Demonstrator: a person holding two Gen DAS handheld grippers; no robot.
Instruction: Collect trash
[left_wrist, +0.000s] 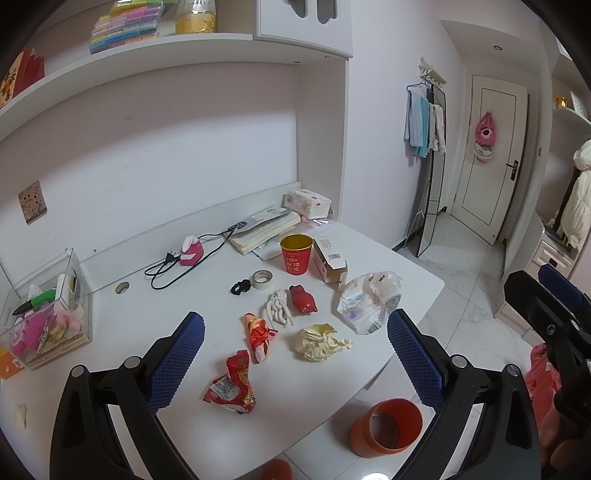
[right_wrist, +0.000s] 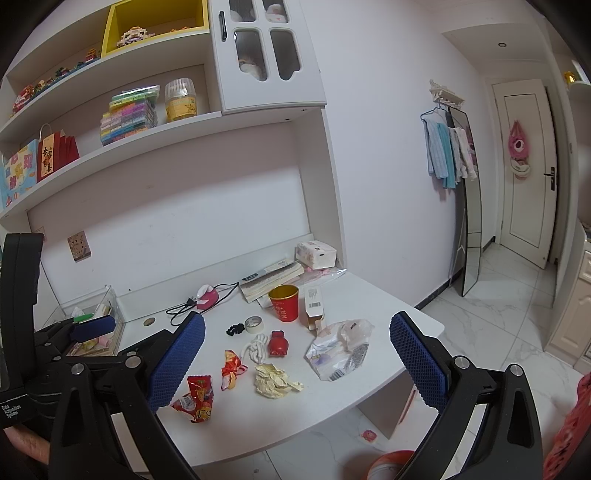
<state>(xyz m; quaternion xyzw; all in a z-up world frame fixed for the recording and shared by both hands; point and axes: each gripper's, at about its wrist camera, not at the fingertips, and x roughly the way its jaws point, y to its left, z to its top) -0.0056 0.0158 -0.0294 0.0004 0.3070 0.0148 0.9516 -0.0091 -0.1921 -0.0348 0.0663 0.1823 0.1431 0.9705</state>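
**Litter Waits on Crowded Desk, Both Grippers Wide and Empty**

White desk (left_wrist: 258, 417) under wall shelves carries the litter: a red snack wrapper (left_wrist: 231, 386) nearest the front edge, a twisted red-and-gold wrapper (left_wrist: 258, 334), a crumpled yellow paper (left_wrist: 319, 341) and a clear plastic bag (left_wrist: 369, 301) lying close to the right-hand edge. An orange bin (left_wrist: 386, 426) stands on the floor just beyond the desk's curved front corner. The left gripper (left_wrist: 295, 365) and the right gripper (right_wrist: 297, 363) both hover above the litter, fingers spread, holding nothing. Keepsakes sit among the trash: a red figurine (left_wrist: 303, 300), a white cord (left_wrist: 277, 308) and a red cup (left_wrist: 296, 254), so a careless pinch could likely take the wrong thing. Light wrappers may skid off the edge. Open floor lies to the right; the left gripper crowds the right gripper's left side.
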